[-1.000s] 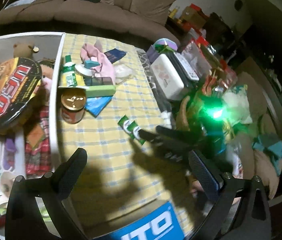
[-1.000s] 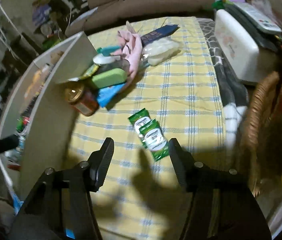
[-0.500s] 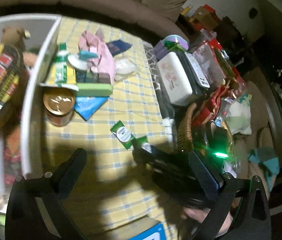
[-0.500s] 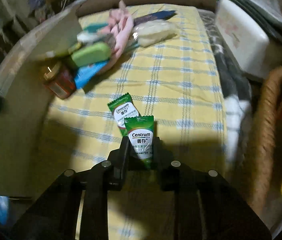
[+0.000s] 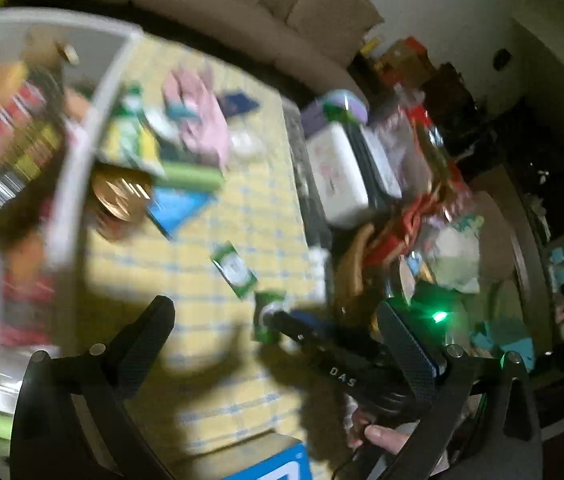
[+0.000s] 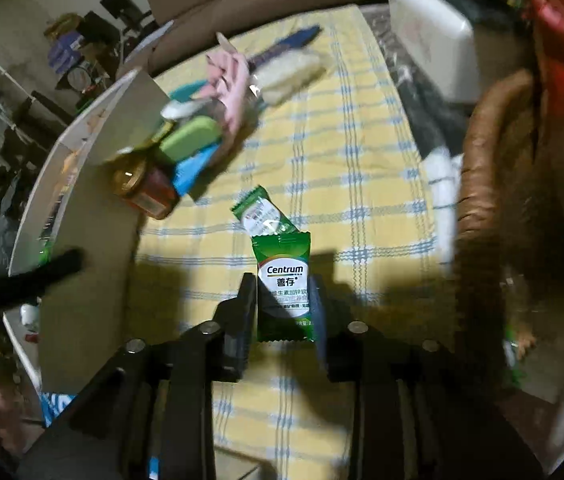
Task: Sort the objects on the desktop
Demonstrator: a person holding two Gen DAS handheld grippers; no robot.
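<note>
In the right wrist view, my right gripper (image 6: 282, 282) grips a green Centrum sachet (image 6: 284, 292) by its sides and holds it upright just above the yellow checked cloth (image 6: 362, 184). Its jaws are opening slightly with the sachet still between the pads. A second green sachet (image 6: 261, 214) lies flat on the cloth just beyond. The blurred left wrist view shows my left gripper (image 5: 277, 320) open with nothing between its fingers. Past them, the right gripper (image 5: 282, 320) holds the sachet (image 5: 267, 312), near the other sachet (image 5: 233, 270).
A white bin (image 6: 89, 280) full of packets stands along the cloth's left side. Against it are a gold-lidded can (image 6: 141, 192), a green case (image 6: 189, 138) and a pink cloth (image 6: 229, 80). A wicker basket (image 6: 478, 184) and a white box (image 6: 430, 36) crowd the right.
My right gripper came down around the nearer sachet, closed on it and lifted it off the cloth. The left gripper shifted and rolled a little, staying open.
</note>
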